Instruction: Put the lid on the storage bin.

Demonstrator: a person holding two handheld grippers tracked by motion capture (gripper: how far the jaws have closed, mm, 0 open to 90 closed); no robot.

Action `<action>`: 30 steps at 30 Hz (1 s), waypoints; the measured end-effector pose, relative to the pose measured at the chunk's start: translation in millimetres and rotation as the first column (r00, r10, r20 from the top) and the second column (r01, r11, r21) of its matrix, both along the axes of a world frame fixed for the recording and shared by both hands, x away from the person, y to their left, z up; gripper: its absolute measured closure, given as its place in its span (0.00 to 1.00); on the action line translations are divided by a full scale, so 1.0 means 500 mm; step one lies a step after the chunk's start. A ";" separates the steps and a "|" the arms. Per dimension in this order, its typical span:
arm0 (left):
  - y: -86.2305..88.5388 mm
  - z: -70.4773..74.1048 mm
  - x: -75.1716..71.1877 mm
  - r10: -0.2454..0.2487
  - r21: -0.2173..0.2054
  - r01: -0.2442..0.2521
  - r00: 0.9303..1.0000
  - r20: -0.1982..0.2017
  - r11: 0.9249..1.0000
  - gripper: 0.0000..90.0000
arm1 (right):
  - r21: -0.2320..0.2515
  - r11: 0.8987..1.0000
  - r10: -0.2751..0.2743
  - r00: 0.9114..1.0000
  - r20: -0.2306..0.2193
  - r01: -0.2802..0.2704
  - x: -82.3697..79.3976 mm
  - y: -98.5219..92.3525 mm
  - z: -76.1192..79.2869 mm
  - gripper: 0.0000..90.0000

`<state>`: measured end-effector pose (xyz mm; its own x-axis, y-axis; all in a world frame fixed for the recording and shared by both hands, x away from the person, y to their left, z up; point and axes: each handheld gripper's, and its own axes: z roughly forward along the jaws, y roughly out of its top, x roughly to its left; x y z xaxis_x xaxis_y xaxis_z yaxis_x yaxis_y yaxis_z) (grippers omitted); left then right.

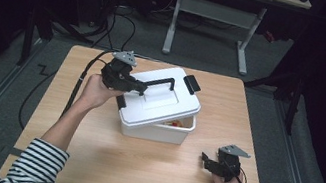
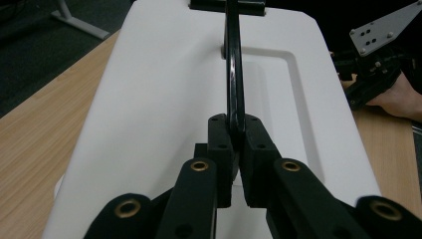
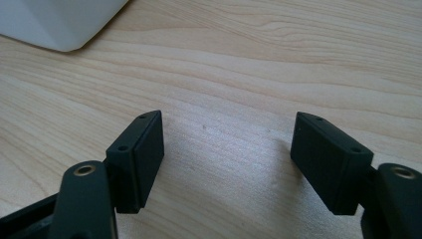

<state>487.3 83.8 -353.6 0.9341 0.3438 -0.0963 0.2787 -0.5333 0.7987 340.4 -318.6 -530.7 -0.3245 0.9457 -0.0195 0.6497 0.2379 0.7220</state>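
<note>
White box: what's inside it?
The lid sits askew on the white box, leaving a gap at its near right corner. Something small, red and yellowish shows there. The rest is covered. The left gripper grips the lid's black handle.

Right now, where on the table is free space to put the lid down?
Bare wood lies between the box and the table's near edge, and along its right side beyond the box. The near right corner holds the open right gripper. The left gripper grips the lid's handle, crowding the left.
</note>
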 end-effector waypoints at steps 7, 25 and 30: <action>-0.020 -0.013 0.005 -0.036 0.024 0.036 0.999 -0.011 0.999 0.95 | 0.001 1.000 -0.001 1.000 -0.001 0.001 0.000 0.000 0.000 0.33; -0.020 -0.028 0.010 -0.058 0.042 0.059 0.998 -0.017 0.997 0.94 | 0.000 1.000 0.000 1.000 -0.001 0.000 0.000 0.000 0.000 0.33; -0.022 -0.024 0.004 -0.056 0.043 0.056 0.998 0.005 0.997 0.94 | 0.001 1.000 0.000 1.000 -0.001 0.000 0.000 0.000 0.000 0.33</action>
